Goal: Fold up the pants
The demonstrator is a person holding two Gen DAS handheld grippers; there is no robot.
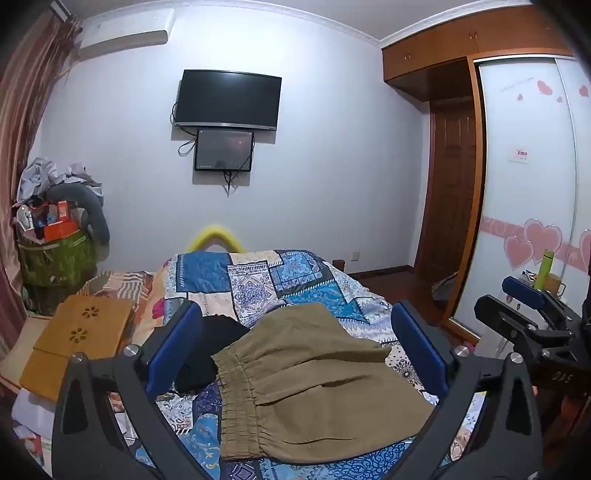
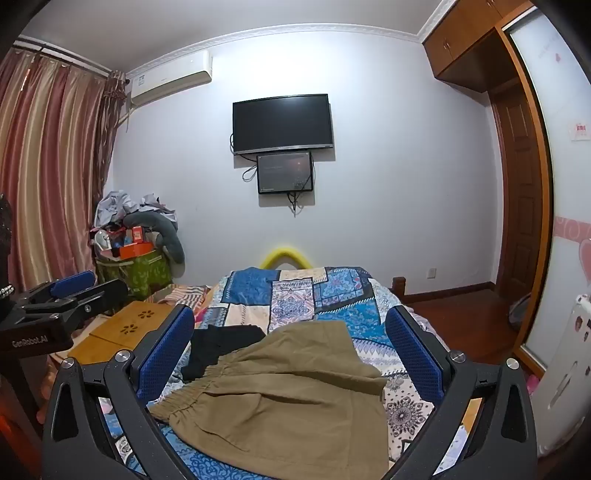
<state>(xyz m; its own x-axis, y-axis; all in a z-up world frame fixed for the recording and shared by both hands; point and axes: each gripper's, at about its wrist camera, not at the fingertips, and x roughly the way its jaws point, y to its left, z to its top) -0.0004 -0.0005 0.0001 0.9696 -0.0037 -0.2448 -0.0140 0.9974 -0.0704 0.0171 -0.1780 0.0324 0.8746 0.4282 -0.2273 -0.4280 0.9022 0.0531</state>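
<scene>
Left wrist view, going L to R: curtain (image 1: 18, 122) at 9 o'clock, AC unit (image 1: 125, 33) at 11, green bag (image 1: 55, 258) stuffed w/ boxes and clothes below it. Wooden board (image 1: 79, 339) at 8 o'clock lies on the bed edge. Left gripper (image 1: 295, 354) wide open, blue pads (image 1: 173, 350) well apart, nothing between them but air; it hangs above the pants (image 1: 314, 387), not touching as far as I can tell. Pants are khaki, lying on the quilt (image 1: 258, 280) at 6 o'clock, elastic waistband toward the L pad, fabric bunched up in a hump toward 12. Black garment (image 1: 210, 347) just beside the waistband at 7–8, partly under it. TV (image 1: 229, 99) at 12 w/ a smaller screen (image 1: 224, 149) just under it. Wardrobe (image 1: 524, 177) at 3 o'clock; right gripper's body shows at 4.

Right wrist view: curtain (image 2: 48, 166) at 9, left gripper's body at 8, board (image 2: 125, 325) just beside it. Right gripper (image 2: 291, 354) also wide open, pads (image 2: 413, 354) apart, empty. Pants (image 2: 288, 398) at 6 o'clock on quilt (image 2: 295, 291), waistband at lower L, black garment (image 2: 221, 343) touching their upper L edge. TV (image 2: 282, 123) at 12, door (image 2: 517, 192) at 3
</scene>
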